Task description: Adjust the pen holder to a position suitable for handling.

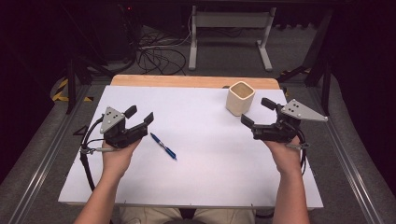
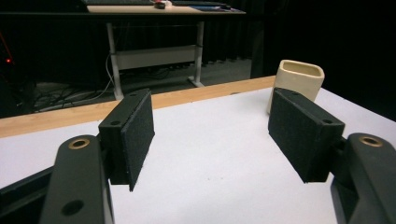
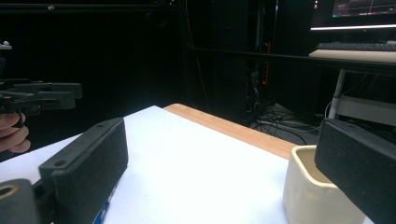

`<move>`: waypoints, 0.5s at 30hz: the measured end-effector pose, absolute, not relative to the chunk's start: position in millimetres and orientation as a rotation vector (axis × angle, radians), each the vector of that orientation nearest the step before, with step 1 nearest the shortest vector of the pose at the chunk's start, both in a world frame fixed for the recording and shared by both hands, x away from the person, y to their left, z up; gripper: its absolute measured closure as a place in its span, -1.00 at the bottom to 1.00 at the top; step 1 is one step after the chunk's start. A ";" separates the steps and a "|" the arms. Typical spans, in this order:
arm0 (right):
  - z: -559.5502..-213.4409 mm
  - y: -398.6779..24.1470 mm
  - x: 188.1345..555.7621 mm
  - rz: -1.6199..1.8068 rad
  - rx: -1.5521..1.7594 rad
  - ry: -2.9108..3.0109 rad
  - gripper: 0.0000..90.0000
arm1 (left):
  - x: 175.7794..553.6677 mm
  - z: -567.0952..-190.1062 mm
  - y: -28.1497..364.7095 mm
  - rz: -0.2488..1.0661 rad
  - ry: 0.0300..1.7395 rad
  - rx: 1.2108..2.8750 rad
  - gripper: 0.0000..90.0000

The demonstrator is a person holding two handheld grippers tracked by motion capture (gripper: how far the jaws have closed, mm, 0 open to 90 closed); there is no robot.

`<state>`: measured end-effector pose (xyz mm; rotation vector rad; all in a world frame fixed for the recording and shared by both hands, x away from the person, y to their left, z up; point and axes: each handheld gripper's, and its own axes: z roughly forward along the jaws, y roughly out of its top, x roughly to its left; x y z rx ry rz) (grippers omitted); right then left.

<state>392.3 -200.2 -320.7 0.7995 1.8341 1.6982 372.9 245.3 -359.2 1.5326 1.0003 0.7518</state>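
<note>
I'm holding my left claw (image 1: 140, 114) open and empty just left of the blue pen (image 1: 163, 146) lying on the white surface (image 1: 201, 154), while my right claw (image 1: 258, 112) is hovering open, the cream cup (image 1: 240, 97) just ahead of it.

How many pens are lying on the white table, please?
1. The blue pen lies on the table, just right of the left gripper; none seem hidden.
</note>
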 end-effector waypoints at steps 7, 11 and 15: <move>-320.2 -199.4 391.5 1.690 0.804 1.836 -0.92 | 375.3 -364.6 242.6 0.752 1.051 1.536 -0.21; -320.2 -199.2 391.4 1.687 0.805 1.836 -0.92 | 375.9 -367.8 239.4 0.763 1.087 1.540 -0.19; -320.2 -199.1 391.6 1.683 0.804 1.839 -0.92 | 377.1 -372.1 234.9 0.757 1.102 1.550 -0.19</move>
